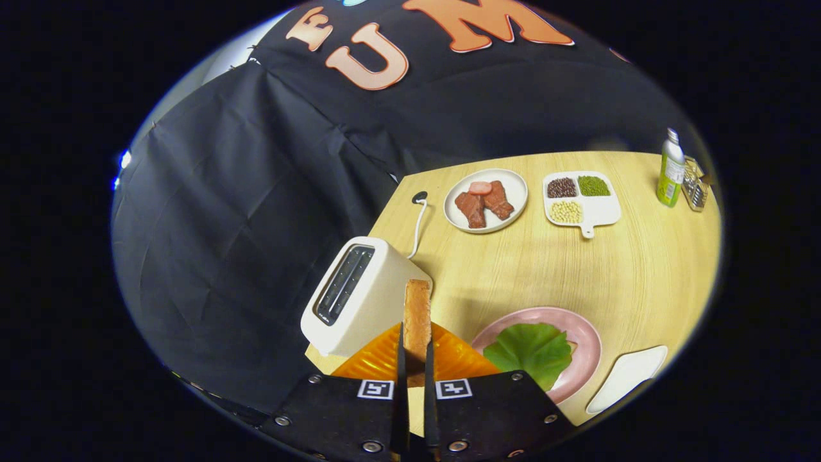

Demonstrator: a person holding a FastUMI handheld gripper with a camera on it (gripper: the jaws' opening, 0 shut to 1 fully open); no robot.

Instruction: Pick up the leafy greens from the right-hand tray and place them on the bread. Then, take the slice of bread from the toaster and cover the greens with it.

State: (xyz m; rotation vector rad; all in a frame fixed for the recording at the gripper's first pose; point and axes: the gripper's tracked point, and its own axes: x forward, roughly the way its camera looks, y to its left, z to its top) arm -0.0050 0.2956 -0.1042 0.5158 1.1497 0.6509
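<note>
Wooden table (545,269) against black cloth booth wall (256,192). Gripper (414,359) clamped on a slice of bread (417,317), both fingers (401,366) pressing its flat faces, slice held upright on edge. White toaster (359,295) just left of the held slice, slot on top, cord (418,228) running back from it to a table grommet. Orange mat (385,359) below the toaster, under the slice. Right of the toaster, pink plate (584,333) with leafy greens (529,350) lying on it. Beyond the plate, white tray (628,375). Well behind the toaster, white plate with meat pieces (485,200), divided dish of beans (580,199), green bottle (670,170) and a small rack (694,185) beside it.
</note>
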